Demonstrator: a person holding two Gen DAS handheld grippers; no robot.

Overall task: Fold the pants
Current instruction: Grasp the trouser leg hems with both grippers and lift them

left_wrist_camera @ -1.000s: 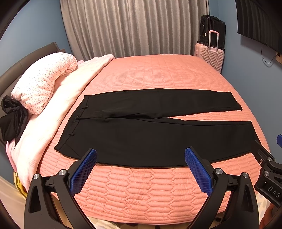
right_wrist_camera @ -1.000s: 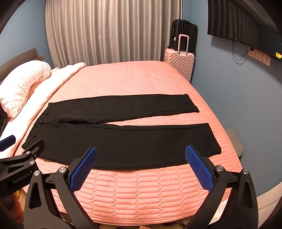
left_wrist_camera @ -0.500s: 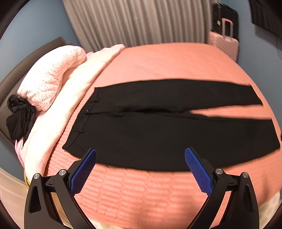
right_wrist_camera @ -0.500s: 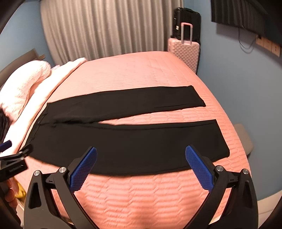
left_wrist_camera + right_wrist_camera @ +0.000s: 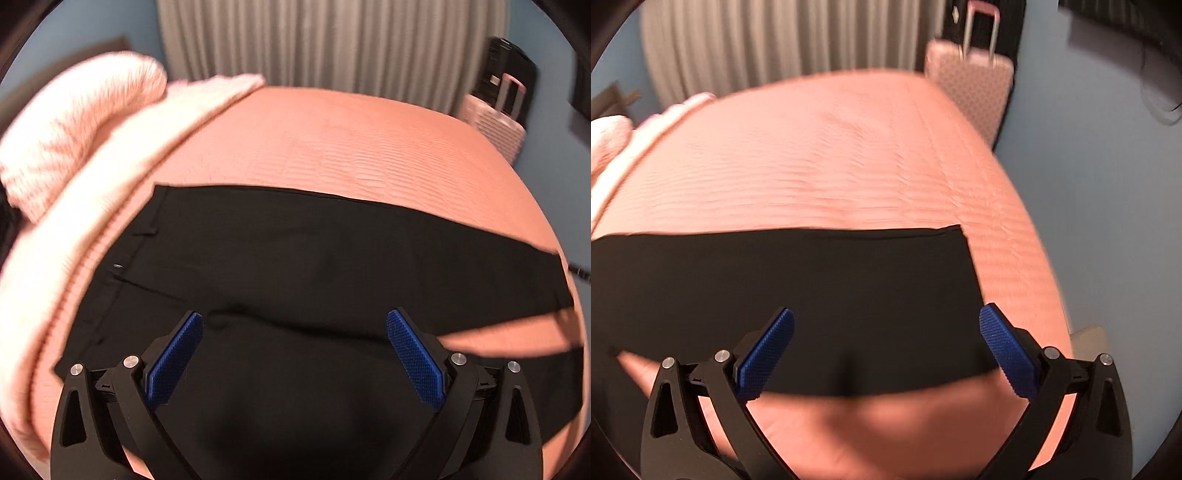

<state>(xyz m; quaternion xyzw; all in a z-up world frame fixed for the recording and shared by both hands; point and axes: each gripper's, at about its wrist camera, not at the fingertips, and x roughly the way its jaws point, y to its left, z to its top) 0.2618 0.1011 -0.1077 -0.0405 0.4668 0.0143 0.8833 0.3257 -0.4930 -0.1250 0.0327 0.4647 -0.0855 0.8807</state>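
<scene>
Left gripper (image 5: 293, 354): released, over pants (image 5: 295, 258) | right gripper (image 5: 886, 350): released, hem at 12 o'clock | bed (image 5: 351, 140): pink

No lettering, label or number can be read in either blurred view

The pants (image 5: 295, 258) were black, of a plain smooth cloth, and lay flat on the bed (image 5: 351, 147) — spread across it from side to side. The waistband was at the left end, near the pale pink blanket (image 5: 110, 177), with a small metal fastener and belt loops visible there. The two legs ran to the right and parted slightly, so a thin wedge of the bed cover showed between them. In the right wrist view the far leg ended in a straight hem (image 5: 967, 258) — flat, not folded.
</scene>
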